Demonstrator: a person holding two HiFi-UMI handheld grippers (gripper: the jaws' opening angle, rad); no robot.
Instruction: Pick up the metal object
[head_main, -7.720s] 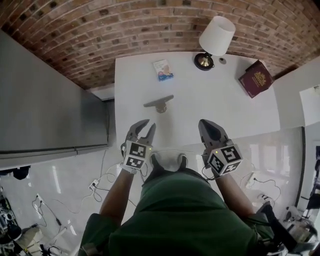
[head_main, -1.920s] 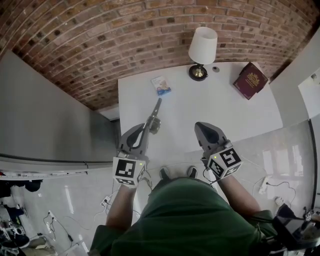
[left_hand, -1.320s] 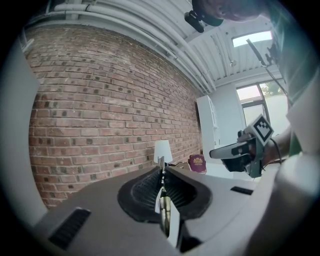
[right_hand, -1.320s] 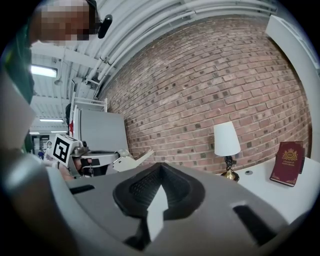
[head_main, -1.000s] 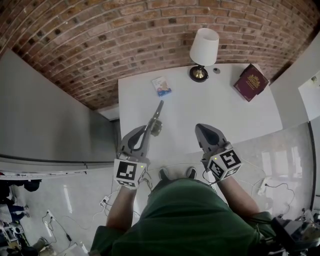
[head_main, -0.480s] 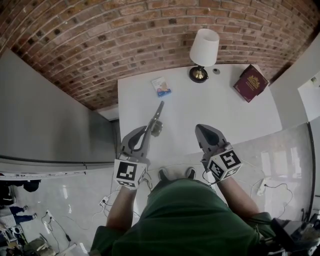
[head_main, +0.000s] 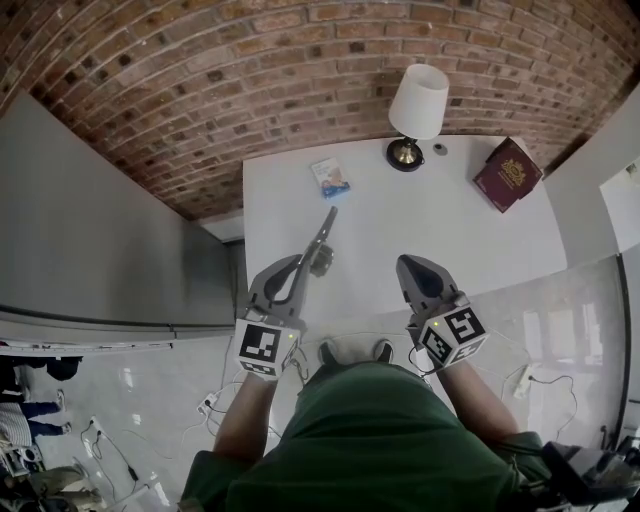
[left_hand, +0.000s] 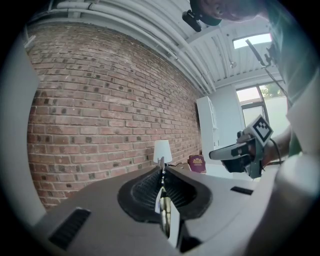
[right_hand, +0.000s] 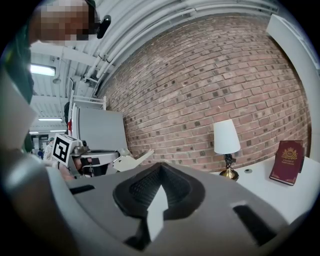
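The metal object (head_main: 322, 236), a flat grey strip with a short knob under it, hangs above the white table (head_main: 460, 235), pointing away toward the brick wall. My left gripper (head_main: 299, 266) is shut on its near end. In the left gripper view the strip (left_hand: 162, 166) shows edge-on, pinched between the ribbed pads. My right gripper (head_main: 413, 265) is shut with nothing in it, level with the left one and to its right, over the table's near edge. In the right gripper view its jaws (right_hand: 160, 166) meet, and the held metal object (right_hand: 131, 161) shows at the left.
A lamp (head_main: 418, 105) with a white shade stands at the table's far edge. A dark red book (head_main: 508, 168) lies at the far right corner and a small printed packet (head_main: 329, 177) at the far left. A grey cabinet (head_main: 100, 230) flanks the table's left side.
In the oldest frame the metal object lay on the table and my left gripper was open; now that gripper holds it. Over the last second both hands kept still.
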